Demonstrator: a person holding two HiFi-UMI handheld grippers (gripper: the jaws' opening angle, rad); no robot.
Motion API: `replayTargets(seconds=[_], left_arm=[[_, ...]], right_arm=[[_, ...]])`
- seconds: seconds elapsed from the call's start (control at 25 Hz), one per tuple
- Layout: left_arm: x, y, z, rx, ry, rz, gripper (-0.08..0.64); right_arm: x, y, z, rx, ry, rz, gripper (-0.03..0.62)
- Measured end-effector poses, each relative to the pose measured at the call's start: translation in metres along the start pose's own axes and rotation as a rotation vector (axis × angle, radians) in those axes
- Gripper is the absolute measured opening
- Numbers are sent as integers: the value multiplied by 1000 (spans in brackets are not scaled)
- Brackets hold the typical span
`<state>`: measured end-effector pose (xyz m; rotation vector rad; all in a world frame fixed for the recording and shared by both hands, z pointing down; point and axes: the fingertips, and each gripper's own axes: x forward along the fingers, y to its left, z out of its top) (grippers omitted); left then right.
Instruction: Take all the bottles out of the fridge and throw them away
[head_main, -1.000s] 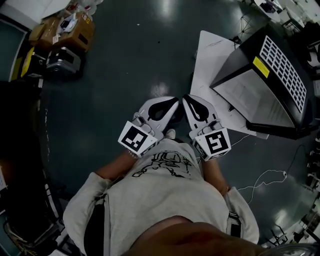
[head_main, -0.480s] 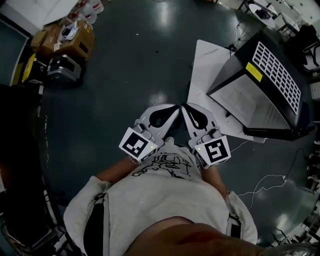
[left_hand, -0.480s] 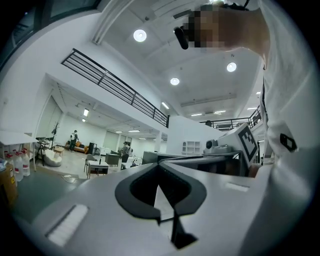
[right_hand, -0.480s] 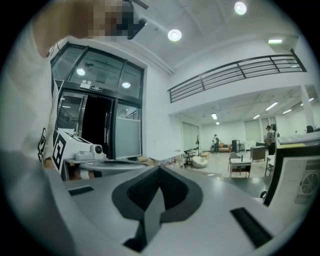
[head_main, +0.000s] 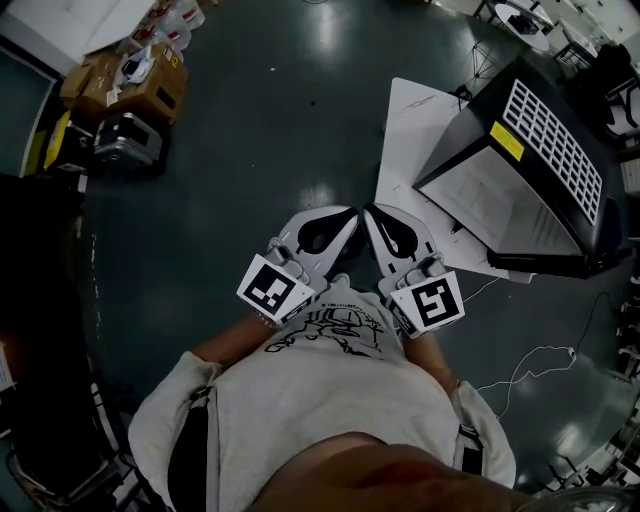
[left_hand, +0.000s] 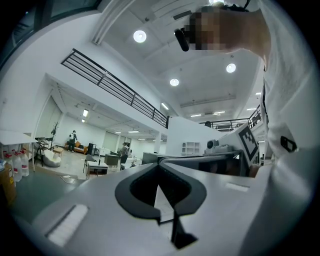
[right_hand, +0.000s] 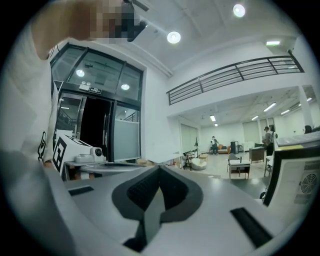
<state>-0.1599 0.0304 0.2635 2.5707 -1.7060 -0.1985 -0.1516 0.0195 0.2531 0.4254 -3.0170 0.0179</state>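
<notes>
Grey sweatshirt (head_main: 330, 400) nearest, both grippers close at chest, tips almost meeting. Left gripper (head_main: 350, 214): jaws pressed together, nothing between. Right gripper (head_main: 370, 212): jaws likewise closed, empty. Dark floor (head_main: 250, 150) beyond. Black fridge (head_main: 480, 125) far right beside white sheet (head_main: 410, 130); its bottles out of sight. Cardboard boxes (head_main: 150, 75) far left.

The floor (head_main: 250, 150) gleams glossy, the cardboard boxes (head_main: 150, 80) at ten o'clock look matt, the left tongs (head_main: 350, 213) and right tongs (head_main: 368, 211) are smooth plastic, the sweatshirt (head_main: 330, 390) cloth.
</notes>
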Motion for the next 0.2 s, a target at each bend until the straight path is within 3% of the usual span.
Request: replayTargets(seconds=[0.2], left_arm=[[1,-2,-1,-21,13,-4,9]], right_arm=[[-1,-1,1,-10,-12,2,11]])
